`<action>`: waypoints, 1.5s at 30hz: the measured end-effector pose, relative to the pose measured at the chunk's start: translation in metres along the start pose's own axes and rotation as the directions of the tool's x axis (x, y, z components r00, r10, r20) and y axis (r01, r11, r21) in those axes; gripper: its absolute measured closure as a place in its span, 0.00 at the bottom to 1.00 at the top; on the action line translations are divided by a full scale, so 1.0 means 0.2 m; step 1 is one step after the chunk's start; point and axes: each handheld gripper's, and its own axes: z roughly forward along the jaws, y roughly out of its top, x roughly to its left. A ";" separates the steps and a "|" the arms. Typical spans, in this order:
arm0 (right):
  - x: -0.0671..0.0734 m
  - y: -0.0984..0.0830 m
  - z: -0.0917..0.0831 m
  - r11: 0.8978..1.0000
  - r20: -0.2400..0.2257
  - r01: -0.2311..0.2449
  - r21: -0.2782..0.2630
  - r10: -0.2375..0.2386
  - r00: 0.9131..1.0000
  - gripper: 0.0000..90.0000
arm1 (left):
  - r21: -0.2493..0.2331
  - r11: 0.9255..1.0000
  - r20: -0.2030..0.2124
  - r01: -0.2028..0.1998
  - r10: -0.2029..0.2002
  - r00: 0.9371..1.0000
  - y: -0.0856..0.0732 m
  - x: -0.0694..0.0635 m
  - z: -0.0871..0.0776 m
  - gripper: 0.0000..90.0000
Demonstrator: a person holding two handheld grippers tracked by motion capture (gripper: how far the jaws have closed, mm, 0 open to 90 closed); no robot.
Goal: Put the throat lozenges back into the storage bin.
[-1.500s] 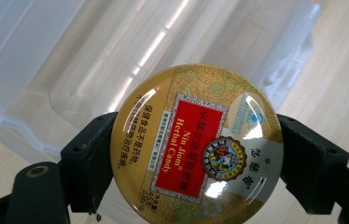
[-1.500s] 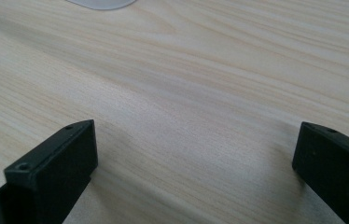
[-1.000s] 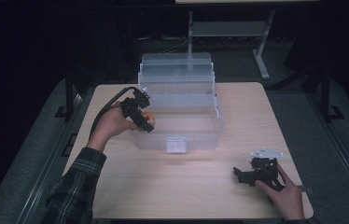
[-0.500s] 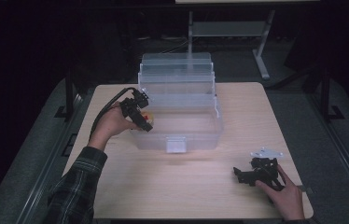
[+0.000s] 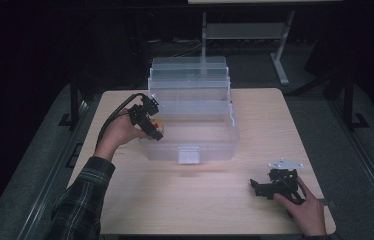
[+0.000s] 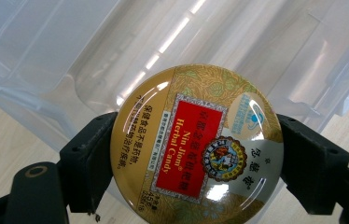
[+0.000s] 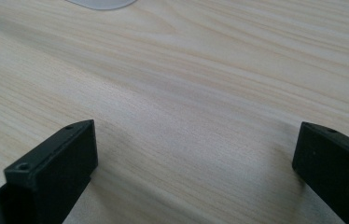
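Gripping a round candy tin (image 6: 196,147) between its two black jaws, the left gripper (image 5: 151,127) hangs at the left end of the clear plastic organiser box (image 5: 195,135); in the left gripper view the tin sits face-on to the camera, a jaw pressed against each side of its rim, gold lid gleaming, a red label reading "Nin Jiom Herbal Candy" across the middle; behind it lie the see-through walls and tiers of the box, with pale wood showing at the corners. From the high view the tin shows as a small yellow-and-red spot (image 5: 158,126) right at the box's left wall, above the lower tray's edge; whether it is inside the rim or just over it, I cannot tell. The box stands open on the wooden table (image 5: 140,205), its trays stepped upward toward the far side, a latch at the front centre. Over on the near right corner of the table, well apart from the box, the right gripper (image 5: 256,186) rests low in the person's hand; its jaws stand wide apart with nothing between them, bare wood grain running beneath them in the right gripper view.
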 end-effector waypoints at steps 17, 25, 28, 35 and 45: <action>0.00 0.00 0.00 1.000 0.000 -0.002 0.000 0.002 1.000 0.00 | -0.029 1.000 -0.005 -0.001 0.001 1.000 -0.01 -0.01 -0.03 0.20; 0.00 0.00 0.00 1.000 0.000 -0.002 0.000 0.002 1.000 0.00 | -0.053 0.999 -0.002 0.004 -0.004 1.000 -0.04 -0.03 -0.07 0.20; 0.00 0.00 0.00 1.000 0.001 -0.002 0.000 0.002 1.000 0.00 | -0.060 0.998 -0.010 0.002 -0.002 1.000 -0.06 -0.04 -0.09 0.20; 0.00 0.00 0.00 1.000 0.001 -0.002 0.000 0.002 1.000 0.00 | -0.095 0.995 -0.012 0.013 -0.014 1.000 -0.12 -0.05 -0.13 0.20; 0.00 0.00 0.00 1.000 0.002 -0.003 0.000 0.003 1.000 0.00 | -0.148 0.989 -0.025 0.028 -0.032 0.999 -0.24 -0.08 -0.17 0.20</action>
